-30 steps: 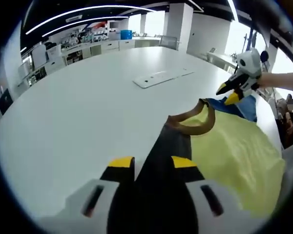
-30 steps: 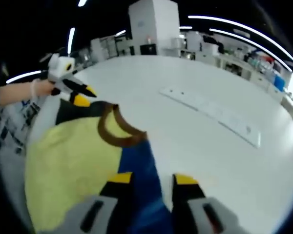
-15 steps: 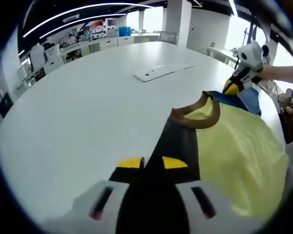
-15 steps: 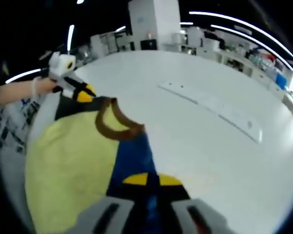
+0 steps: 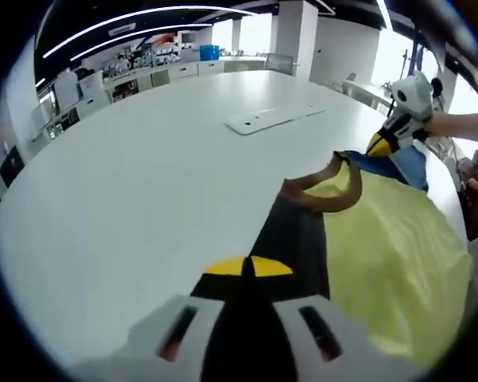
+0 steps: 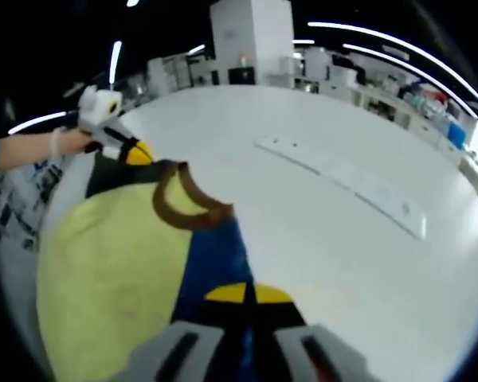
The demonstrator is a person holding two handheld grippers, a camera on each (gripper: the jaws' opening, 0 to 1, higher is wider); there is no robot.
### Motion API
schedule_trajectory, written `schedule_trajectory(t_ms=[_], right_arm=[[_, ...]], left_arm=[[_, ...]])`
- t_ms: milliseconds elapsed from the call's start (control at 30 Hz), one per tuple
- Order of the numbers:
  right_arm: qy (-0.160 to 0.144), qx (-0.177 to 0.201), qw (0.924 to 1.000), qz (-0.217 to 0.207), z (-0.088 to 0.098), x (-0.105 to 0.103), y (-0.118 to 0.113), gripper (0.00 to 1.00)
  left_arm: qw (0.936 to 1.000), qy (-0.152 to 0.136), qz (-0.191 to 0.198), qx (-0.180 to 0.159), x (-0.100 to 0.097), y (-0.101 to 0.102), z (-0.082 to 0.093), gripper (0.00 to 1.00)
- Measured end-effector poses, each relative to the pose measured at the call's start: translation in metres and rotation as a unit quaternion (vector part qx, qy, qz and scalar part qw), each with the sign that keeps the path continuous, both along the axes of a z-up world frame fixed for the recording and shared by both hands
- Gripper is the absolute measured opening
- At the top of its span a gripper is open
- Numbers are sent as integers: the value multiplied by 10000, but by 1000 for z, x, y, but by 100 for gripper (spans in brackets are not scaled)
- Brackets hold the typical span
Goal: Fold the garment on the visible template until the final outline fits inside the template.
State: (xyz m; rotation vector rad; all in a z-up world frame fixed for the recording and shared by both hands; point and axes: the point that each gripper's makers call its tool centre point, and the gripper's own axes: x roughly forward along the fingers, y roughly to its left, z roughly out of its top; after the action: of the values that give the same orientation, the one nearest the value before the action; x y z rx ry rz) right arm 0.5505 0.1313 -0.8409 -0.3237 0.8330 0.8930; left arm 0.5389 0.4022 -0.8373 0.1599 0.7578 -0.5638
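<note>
Here the left gripper (image 5: 248, 267) was clenched on the black sleeve of the garment (image 5: 382, 231), the right gripper (image 6: 248, 294) apparently pinching the blue sleeve. The garment lay on the white bench (image 5: 143, 175), yellow body nearest, brown collar (image 6: 183, 208) farther out.

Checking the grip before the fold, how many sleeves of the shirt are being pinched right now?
2: the left gripper is shut on the black sleeve; the right gripper is shut on the blue sleeve.
</note>
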Motion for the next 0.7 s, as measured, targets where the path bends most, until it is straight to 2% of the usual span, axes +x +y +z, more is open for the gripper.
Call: schedule_trajectory(t_ms=[133,467,700], right_arm=[[-33,-7,10000,-32,2,4,1,0],[-229,-76,9997,-8,-1,31,6,0],[-348,-99,9993,-37,-1,37,10,0]], left_arm=[[10000,-39,60,28,5,4,-1,0],[9994,-174,274,83,15,12,0,0],[9990,-240,364,137,21,19,0,0]])
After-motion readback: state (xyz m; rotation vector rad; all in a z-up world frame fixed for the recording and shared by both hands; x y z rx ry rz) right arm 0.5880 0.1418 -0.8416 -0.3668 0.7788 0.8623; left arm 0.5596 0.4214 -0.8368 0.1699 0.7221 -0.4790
